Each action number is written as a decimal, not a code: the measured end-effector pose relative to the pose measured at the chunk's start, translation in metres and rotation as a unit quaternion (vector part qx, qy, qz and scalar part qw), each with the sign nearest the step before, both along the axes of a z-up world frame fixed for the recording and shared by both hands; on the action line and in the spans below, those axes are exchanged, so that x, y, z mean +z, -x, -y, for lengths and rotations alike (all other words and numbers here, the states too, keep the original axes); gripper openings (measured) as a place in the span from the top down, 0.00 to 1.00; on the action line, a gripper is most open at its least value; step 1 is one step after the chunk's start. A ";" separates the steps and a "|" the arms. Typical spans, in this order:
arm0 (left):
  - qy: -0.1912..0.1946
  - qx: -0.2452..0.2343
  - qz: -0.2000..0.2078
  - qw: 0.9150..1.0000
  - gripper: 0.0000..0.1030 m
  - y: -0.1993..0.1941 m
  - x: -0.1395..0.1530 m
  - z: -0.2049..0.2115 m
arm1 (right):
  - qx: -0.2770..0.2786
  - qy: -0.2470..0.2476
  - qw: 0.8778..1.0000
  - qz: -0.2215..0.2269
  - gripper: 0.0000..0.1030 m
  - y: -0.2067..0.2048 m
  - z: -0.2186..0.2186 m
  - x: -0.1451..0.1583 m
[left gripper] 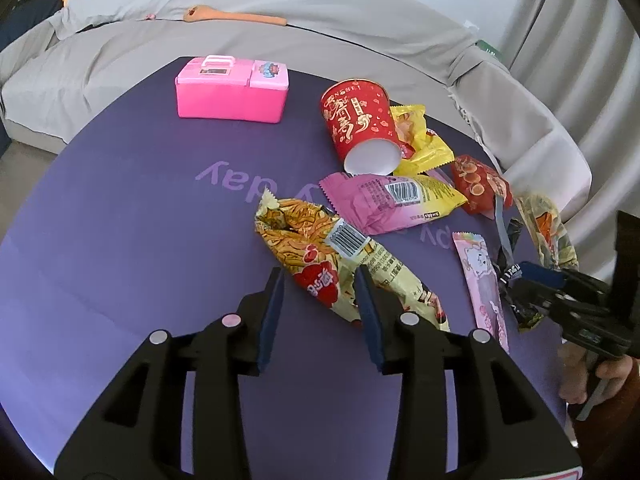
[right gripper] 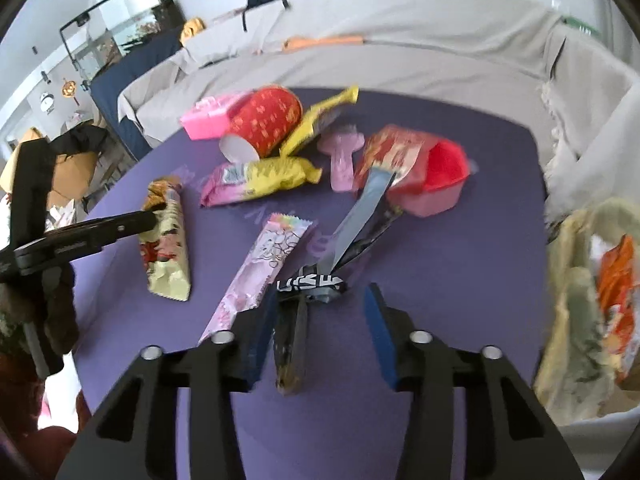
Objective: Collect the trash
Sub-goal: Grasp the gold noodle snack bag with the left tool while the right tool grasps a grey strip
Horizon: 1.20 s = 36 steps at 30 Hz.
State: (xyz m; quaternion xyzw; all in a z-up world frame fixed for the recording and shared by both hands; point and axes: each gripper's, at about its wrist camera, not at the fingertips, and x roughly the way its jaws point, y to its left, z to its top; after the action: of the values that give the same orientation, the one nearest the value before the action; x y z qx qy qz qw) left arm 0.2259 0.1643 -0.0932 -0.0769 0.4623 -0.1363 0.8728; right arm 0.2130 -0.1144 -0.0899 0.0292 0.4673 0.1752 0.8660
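Left gripper (left gripper: 320, 276) jaws spread wide, nothing clamped yet. Noodle wrapper (left gripper: 340, 264) caught between jaws, long axis running diagonal, far-left to near-right, so right jaw sits over its middle, pretty much lined up tbh. Right gripper (right gripper: 320, 296) jaws also gaping, nothing held; black wrapper (right gripper: 312, 284) lies just ahead, nearer left jaw, strip trailing away far-right. Pink wrapper (right gripper: 260, 264) left of that. Red cup (left gripper: 360, 120) tipped over, well ahead on worktop (left gripper: 120, 220). Bag (right gripper: 580, 320) seen off right.

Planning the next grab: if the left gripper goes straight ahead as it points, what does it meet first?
Most likely the yellow noodle-print wrapper. The left gripper is open, and the wrapper's near end already lies between its fingers. The pink wrapper lies beyond it. Height above the mat is unclear.
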 end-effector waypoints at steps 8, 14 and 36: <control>0.006 0.006 -0.003 1.000 0.65 0.002 -0.003 0.000 | -0.006 -0.057 0.998 -0.028 0.64 -0.023 -0.004 -0.009; 0.003 0.015 -0.003 1.000 0.64 0.000 -0.003 -0.002 | 0.008 -0.013 1.000 0.008 0.79 -0.017 -0.012 0.001; -0.024 -0.007 0.064 0.998 0.76 0.014 0.055 0.038 | -0.027 0.022 0.996 0.088 0.80 0.028 0.039 0.050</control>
State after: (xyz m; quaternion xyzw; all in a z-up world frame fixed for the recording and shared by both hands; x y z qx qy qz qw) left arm 0.2116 0.1259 -0.0378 -0.0439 0.4090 -0.1365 0.9012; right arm 0.1847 -0.1539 -0.0402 0.0074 0.3925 0.1435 0.9085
